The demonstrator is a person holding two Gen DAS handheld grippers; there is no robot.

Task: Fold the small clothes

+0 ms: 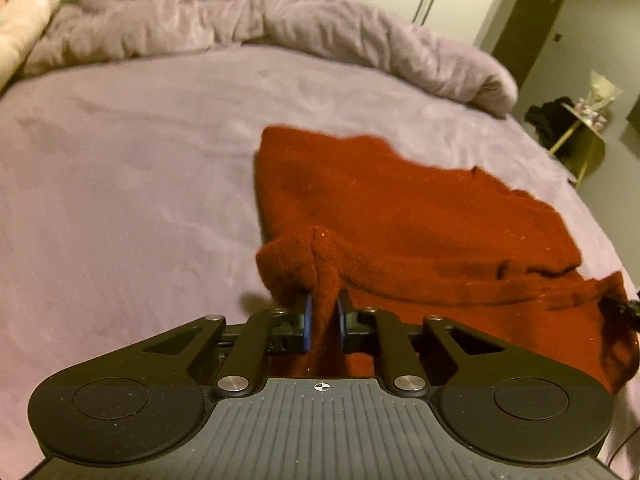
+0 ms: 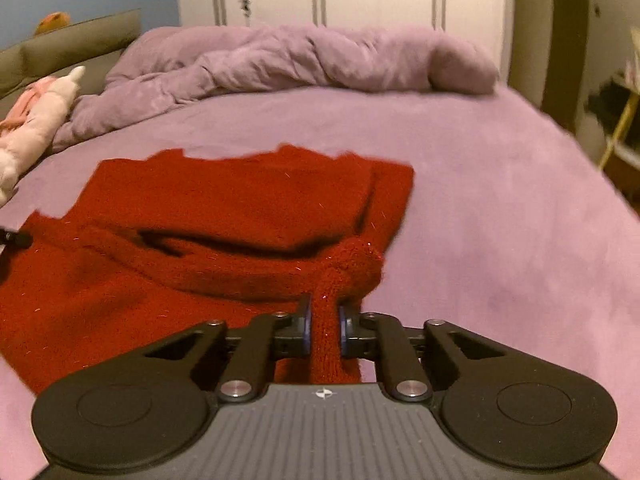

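Observation:
A red knitted garment (image 1: pixel 420 224) lies spread on the purple bed sheet (image 1: pixel 120 184); it also shows in the right wrist view (image 2: pixel 224 208). My left gripper (image 1: pixel 323 304) is shut on the garment's near left corner, and the cloth bunches up between the blue pads. My right gripper (image 2: pixel 323 308) is shut on the garment's near right corner in the same way. Both near corners are lifted a little, and the near edge sags between them. The far part of the garment rests flat on the sheet.
A rumpled purple duvet (image 1: pixel 256 24) is heaped along the far side of the bed, also seen in the right wrist view (image 2: pixel 304 60). A pink soft toy (image 2: pixel 44 108) lies at the left. A small side table (image 1: pixel 580 136) stands beyond the bed's right edge.

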